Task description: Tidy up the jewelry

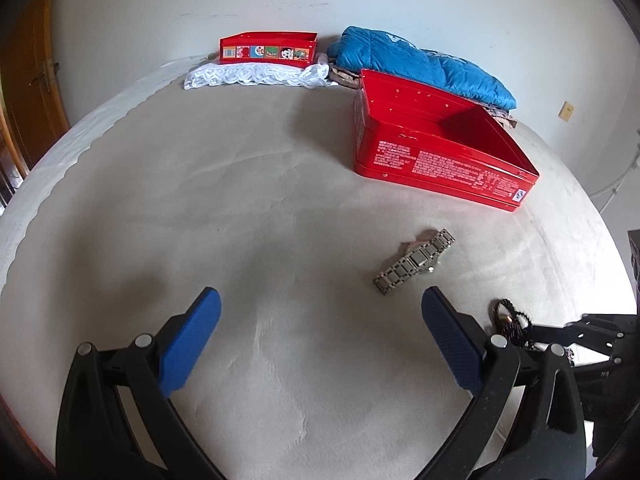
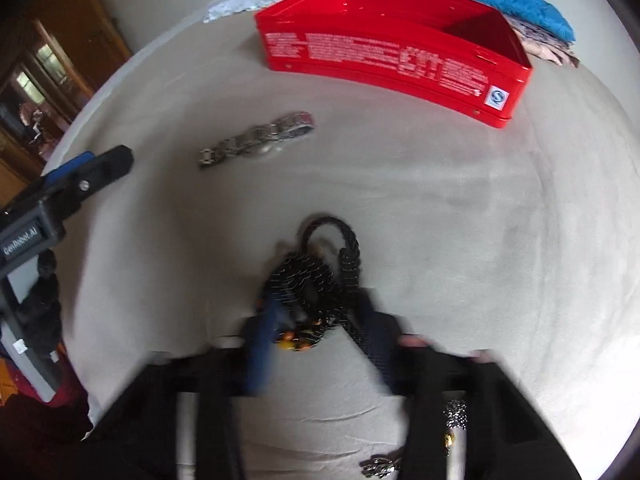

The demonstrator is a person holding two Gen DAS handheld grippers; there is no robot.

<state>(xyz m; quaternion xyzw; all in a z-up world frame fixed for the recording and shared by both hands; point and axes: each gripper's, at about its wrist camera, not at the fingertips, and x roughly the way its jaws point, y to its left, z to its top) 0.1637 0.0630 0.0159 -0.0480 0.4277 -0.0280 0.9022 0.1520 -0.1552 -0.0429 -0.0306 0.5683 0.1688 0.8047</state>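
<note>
1. Jewelry is all still out on the beige bed (image 1: 248, 208); nothing is seen inside the red tin (image 1: 448, 148), so the sorting looks barely started.
2. A metal watch (image 1: 416, 261) is left lying flat between the tin and the grippers, untouched.
3. A black beaded necklace (image 2: 316, 280) is bunched in a pile just in front of the right gripper (image 2: 320, 332). The blue pads are seen narrowed around the near end of the pile, but the frame is too blurred to say if it's actually pinched or just straddled.
4. The left gripper (image 1: 320, 344) is held wide apart over bare bed, nothing in it.
5. A small silvery piece (image 2: 380, 466) is glimpsed at the bottom of the right view, also still loose.
6. A second tin (image 1: 268, 49) is parked on white lace (image 1: 256, 76) at the far edge.
7. Left to do, probably: necklace lifted into the tin, then watch, then the small bit.
</note>
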